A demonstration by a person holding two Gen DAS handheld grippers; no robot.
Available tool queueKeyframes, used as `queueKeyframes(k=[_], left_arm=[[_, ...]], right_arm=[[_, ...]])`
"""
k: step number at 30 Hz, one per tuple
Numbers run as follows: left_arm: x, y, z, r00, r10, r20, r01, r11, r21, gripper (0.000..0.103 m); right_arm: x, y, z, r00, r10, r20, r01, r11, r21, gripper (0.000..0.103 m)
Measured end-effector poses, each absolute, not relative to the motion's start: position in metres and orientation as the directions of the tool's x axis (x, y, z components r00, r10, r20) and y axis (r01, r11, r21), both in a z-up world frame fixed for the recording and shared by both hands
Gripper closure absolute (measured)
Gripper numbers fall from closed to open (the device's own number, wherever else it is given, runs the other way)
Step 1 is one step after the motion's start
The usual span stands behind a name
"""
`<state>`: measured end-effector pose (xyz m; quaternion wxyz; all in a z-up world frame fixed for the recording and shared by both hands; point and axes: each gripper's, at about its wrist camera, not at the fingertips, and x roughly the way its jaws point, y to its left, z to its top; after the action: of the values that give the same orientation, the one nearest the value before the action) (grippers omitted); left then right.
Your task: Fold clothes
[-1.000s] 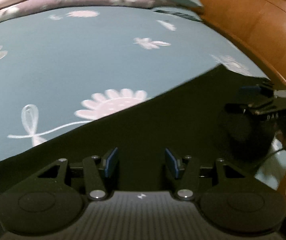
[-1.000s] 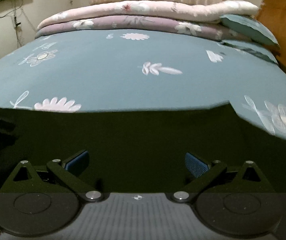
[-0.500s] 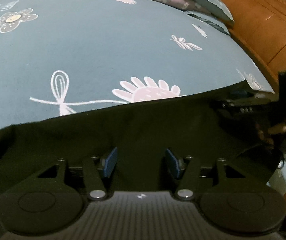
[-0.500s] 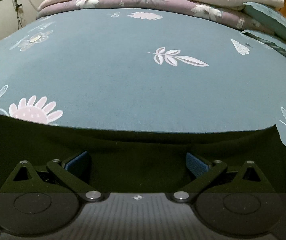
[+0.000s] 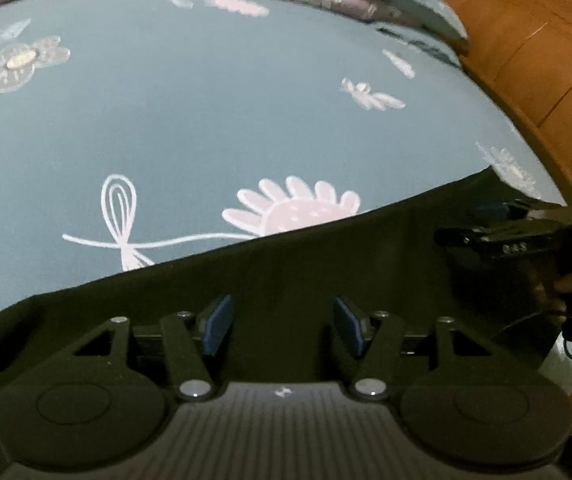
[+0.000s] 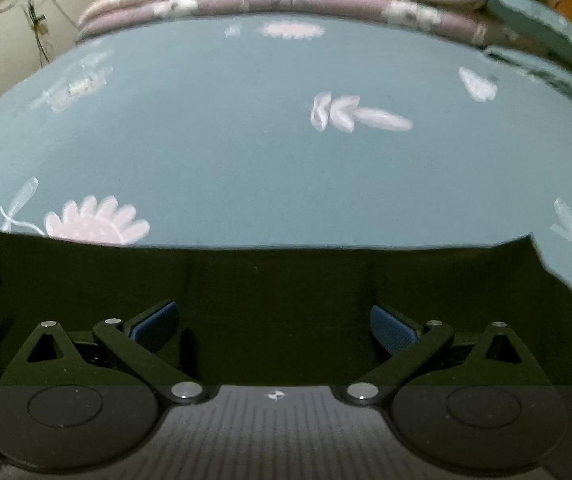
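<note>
The black garment (image 6: 286, 300) lies flat along the near edge of the bed (image 6: 246, 160), over the blue flowered sheet. My left gripper (image 5: 282, 326) and my right gripper (image 6: 274, 328) hover above it, jaws apart, holding nothing.

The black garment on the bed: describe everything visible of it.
The black garment is dark, plain, matte cloth, spread flat along the near edge of the blue floral bedsheet. Its far edge runs nearly straight, with a corner at the right. It covers part of a pink flower print. Both open hand-held grippers are above it; contact is unclear.
</note>
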<state>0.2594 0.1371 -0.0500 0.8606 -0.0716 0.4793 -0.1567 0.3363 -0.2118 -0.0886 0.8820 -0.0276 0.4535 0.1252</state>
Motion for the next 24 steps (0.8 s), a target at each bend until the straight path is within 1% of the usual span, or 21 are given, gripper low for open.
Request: queueKeyframes(k=[2, 3, 5, 8, 10, 11, 15, 17, 20, 24], left_arm=[[0.265, 0.138, -0.059, 0.487, -0.349, -0.801, 0.199, 0.937, -0.288, 0.046], [0.268, 0.138, -0.062, 0.487, -0.355, -0.798, 0.196, 0.935, -0.296, 0.044], [0.273, 0.139, -0.06, 0.499, -0.355, -0.79, 0.191, 0.935, -0.3, 0.043], [0.273, 0.134, -0.05, 0.518, -0.328, -0.79, 0.185, 0.945, -0.271, 0.046], [0.272, 0.13, -0.042, 0.528, -0.316, -0.788, 0.196, 0.948, -0.249, 0.046], [0.272, 0.126, -0.039, 0.526, -0.33, -0.784, 0.214, 0.943, -0.253, 0.046], [0.272, 0.11, -0.027, 0.514, -0.383, -0.768, 0.288, 0.92, -0.266, 0.044], [0.276, 0.1, -0.024, 0.501, -0.403, -0.766, 0.319, 0.909, -0.269, 0.044], [0.282, 0.078, -0.026, 0.469, -0.444, -0.764, 0.381, 0.882, -0.278, 0.044], [0.27, 0.045, -0.029, 0.452, -0.475, -0.755, 0.486, 0.841, -0.238, 0.045]], right_arm=[[0.346, -0.207, -0.096, 0.59, 0.179, -0.787, -0.241, 0.97, 0.039, 0.0], [0.352, -0.205, -0.098, 0.597, 0.174, -0.783, -0.243, 0.969, 0.029, 0.0], [0.359, -0.203, -0.096, 0.603, 0.173, -0.779, -0.245, 0.969, 0.025, 0.0], [0.362, -0.211, -0.086, 0.598, 0.204, -0.775, -0.244, 0.968, 0.066, 0.0], [0.353, -0.219, -0.073, 0.612, 0.215, -0.761, -0.229, 0.969, 0.09, 0.0], [0.344, -0.223, -0.065, 0.624, 0.215, -0.751, -0.228, 0.97, 0.088, 0.0], [0.302, -0.244, -0.045, 0.648, 0.155, -0.746, -0.2, 0.979, 0.029, 0.0], [0.283, -0.261, -0.042, 0.647, 0.114, -0.754, -0.161, 0.987, 0.011, 0.0], [0.255, -0.288, -0.042, 0.646, 0.045, -0.762, -0.049, 0.999, 0.018, 0.0], [0.222, -0.322, -0.047, 0.659, 0.011, -0.752, 0.119, 0.986, 0.119, 0.0]])
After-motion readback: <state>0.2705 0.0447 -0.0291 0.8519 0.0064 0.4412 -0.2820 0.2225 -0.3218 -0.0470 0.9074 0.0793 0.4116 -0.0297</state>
